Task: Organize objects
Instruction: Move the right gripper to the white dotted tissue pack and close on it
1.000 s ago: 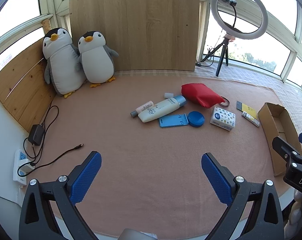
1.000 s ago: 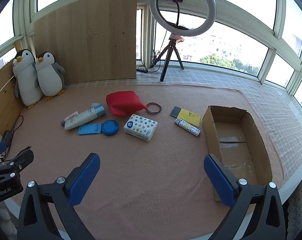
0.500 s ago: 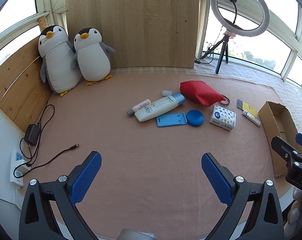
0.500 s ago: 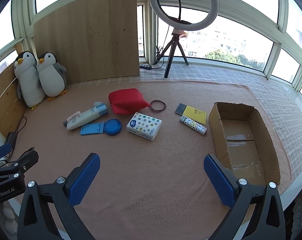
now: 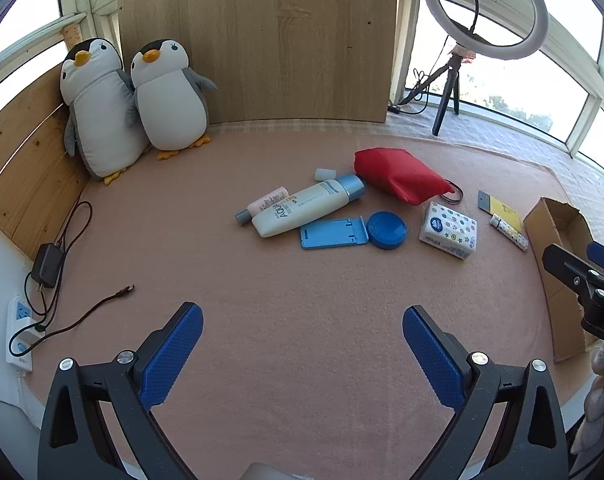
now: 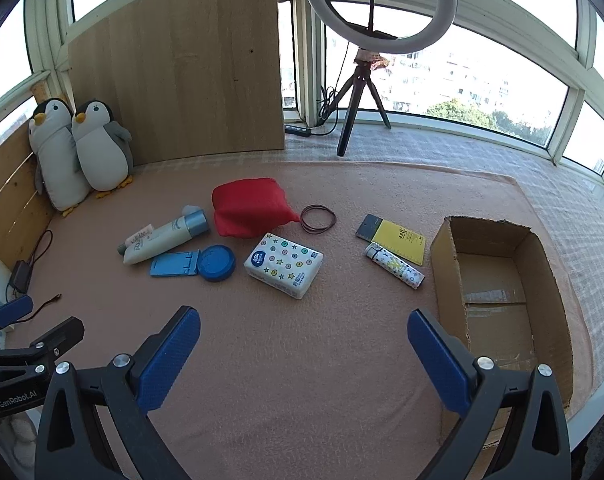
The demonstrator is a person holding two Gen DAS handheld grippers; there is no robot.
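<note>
Both pairs of blue-padded fingers stand wide apart and hold nothing. The left gripper (image 5: pixel 302 344) and the right gripper (image 6: pixel 304 348) hover above bare pink mat (image 6: pixel 302 380) near its front edge, well short of the clutter. Over the last second each view has crept forward and slightly lower, so the objects sit a little larger and nearer; nothing on the mat has shifted. My reading is that this is an approach, with no pick begun.

Take the cardboard box (image 6: pixel 498 280) as the landmark: it lies open and empty at the mat's right end. Just beside its left wall lie the patterned lighter (image 6: pixel 394 270) and the yellow notepad (image 6: pixel 398 240), touching each other. Farther left sits the tissue pack (image 6: pixel 283 264), with the red pouch (image 6: pixel 247 208) and a loop of hair ties (image 6: pixel 318 218) behind it. Farthest from the box are the blue round lid (image 6: pixel 217 263), the blue phone stand (image 6: pixel 173 264), and the white lotion tube (image 6: pixel 165 238) with a smaller bottle (image 5: pixel 263 206) against it.

Everything remains outside the box, so the sorting is presumably all ahead.
</note>
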